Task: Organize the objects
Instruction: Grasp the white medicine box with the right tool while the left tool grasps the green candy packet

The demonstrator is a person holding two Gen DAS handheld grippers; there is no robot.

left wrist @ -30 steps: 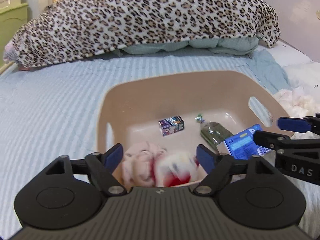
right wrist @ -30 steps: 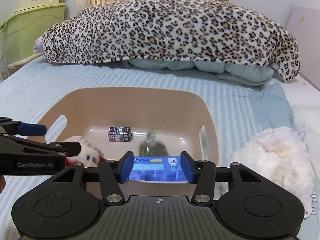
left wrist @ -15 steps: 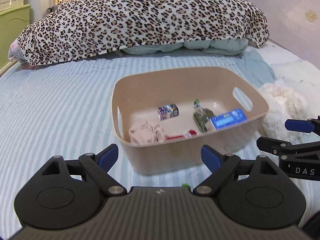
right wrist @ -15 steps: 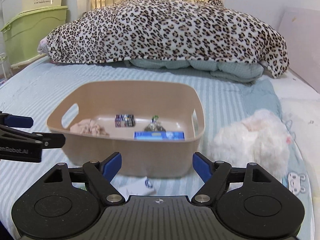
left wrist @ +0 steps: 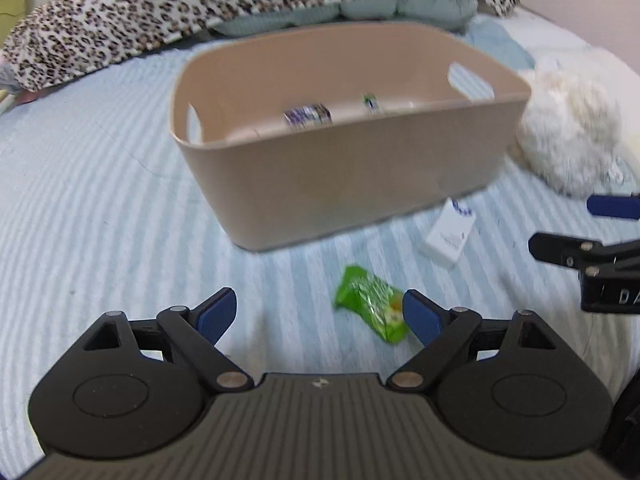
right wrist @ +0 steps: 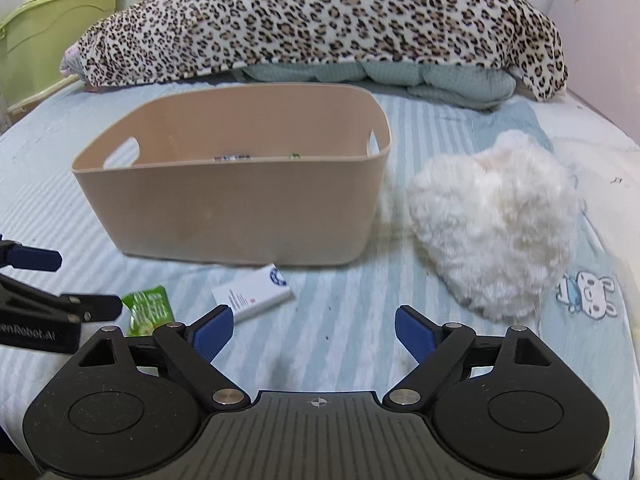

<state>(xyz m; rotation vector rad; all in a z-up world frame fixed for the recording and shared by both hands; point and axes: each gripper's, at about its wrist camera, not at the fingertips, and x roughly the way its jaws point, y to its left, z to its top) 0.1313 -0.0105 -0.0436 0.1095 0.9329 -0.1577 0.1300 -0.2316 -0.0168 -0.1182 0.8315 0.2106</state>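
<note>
Your left gripper [left wrist: 318, 314] is spread wide with nothing between its blue pads, held low over the striped bed [left wrist: 92, 208]. The green snack packet [left wrist: 370, 306] lies on the bed just ahead at about 1 o'clock, its near end close beside your right-hand pad [left wrist: 418, 320]; the blur hides whether they touch. Farther out at 2 o'clock a white card box [left wrist: 450, 232] lies flat, near the front wall of the tan bin [left wrist: 352, 184], which stands at 12 o'clock. Over the bin's rim you can see a small purple box [left wrist: 308, 115] and the tip of a green wrapper [left wrist: 371, 103].

Your right gripper [right wrist: 312, 332] is likewise fully parted and holds nothing. In its view the white card box [right wrist: 254, 294] lies at 11 o'clock, just beyond your left pad [right wrist: 212, 334], and the green snack packet [right wrist: 148, 310] sits at 10 o'clock, beside the tip of your left gripper. The tan bin [right wrist: 236, 208] stands at 11 o'clock beyond the box. A fluffy white plush [right wrist: 496, 224] rests at 1 o'clock, just beside the bin's right wall. A leopard-print blanket [right wrist: 320, 24] is heaped at the far end of the bed.
</note>
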